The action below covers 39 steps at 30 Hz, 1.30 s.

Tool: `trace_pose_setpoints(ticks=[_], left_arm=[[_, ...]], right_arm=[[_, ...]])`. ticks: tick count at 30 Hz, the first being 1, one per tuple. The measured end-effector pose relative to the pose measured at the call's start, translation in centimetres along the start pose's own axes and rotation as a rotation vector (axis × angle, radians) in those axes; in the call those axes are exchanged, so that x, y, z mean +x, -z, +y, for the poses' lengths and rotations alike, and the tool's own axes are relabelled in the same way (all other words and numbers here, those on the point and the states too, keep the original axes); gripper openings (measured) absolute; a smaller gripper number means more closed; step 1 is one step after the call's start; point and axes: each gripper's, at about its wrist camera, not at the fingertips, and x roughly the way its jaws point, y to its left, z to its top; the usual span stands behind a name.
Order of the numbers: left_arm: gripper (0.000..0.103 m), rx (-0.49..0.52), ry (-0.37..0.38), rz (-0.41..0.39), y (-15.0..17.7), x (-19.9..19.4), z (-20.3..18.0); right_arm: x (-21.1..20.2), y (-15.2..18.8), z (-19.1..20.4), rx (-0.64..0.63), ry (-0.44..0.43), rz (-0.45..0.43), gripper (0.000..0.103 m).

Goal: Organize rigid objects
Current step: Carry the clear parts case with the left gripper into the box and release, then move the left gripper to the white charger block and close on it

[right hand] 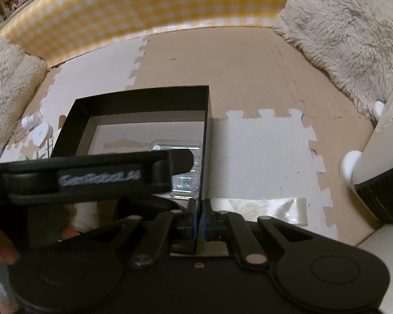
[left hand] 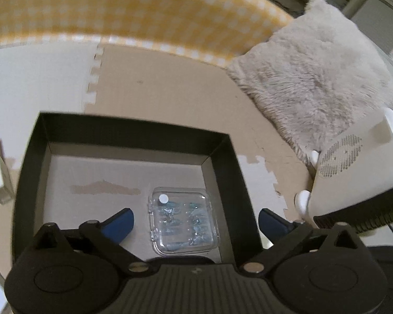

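The left gripper (left hand: pixel 194 221) hangs over the black box (left hand: pixel 34 172) with its 2 blue fingers (left hand: pixel 119 222) spread wide; nothing is pinched between them. The left finger sits inside the box and the right one shows just past the box's right wall. Between them, slightly ahead of the tips, a clear plastic case (left hand: pixel 183 221) lies flat on the pale floor of the box, in its near right corner beside the right wall, with bluish contents and 1 white dot sticker near its far left corner. The case is roughly square, so no long axis stands out. It looks released, so I judge the left hand's next move to be a lift straight out, clear of the walls. To the right, the right gripper (right hand: pixel 199 221) is clamped on the box's right wall near the near corner, pads either side of the thin black panel, steadying it. From that view the case (right hand: pixel 180 162) shows only partly, behind the left tool's body. The box rests on foam floor mats (left hand: pixel 170 78).
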Motion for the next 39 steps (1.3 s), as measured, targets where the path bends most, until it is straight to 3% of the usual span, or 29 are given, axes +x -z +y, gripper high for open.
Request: trace_pose_setpoints(ticks=[11, 19, 32, 39], left_arm=[[0.103, 0.116, -0.039, -0.060, -0.1, -5.0, -0.7], [0.103, 0.169, -0.082, -0.113, -0.2, -9.2, 0.8], [0.103, 0.126, -0.212, -0.180, 0.1, -14.0, 5.8], [0.103, 0.044, -0.291, -0.141, 1.2, -14.7, 9.7]], right_arm=[[-0.1, 0.2, -0.5, 0.026, -0.027, -0.013, 0.005], [0.0, 0.2, -0.4, 0.025, -0.022, -0.015, 0.005], [0.3, 0.1, -0.1, -0.001, -0.007, 0.005, 0.006], [0.4, 0.1, 0.0, -0.009, 0.000, 0.005, 0.006]])
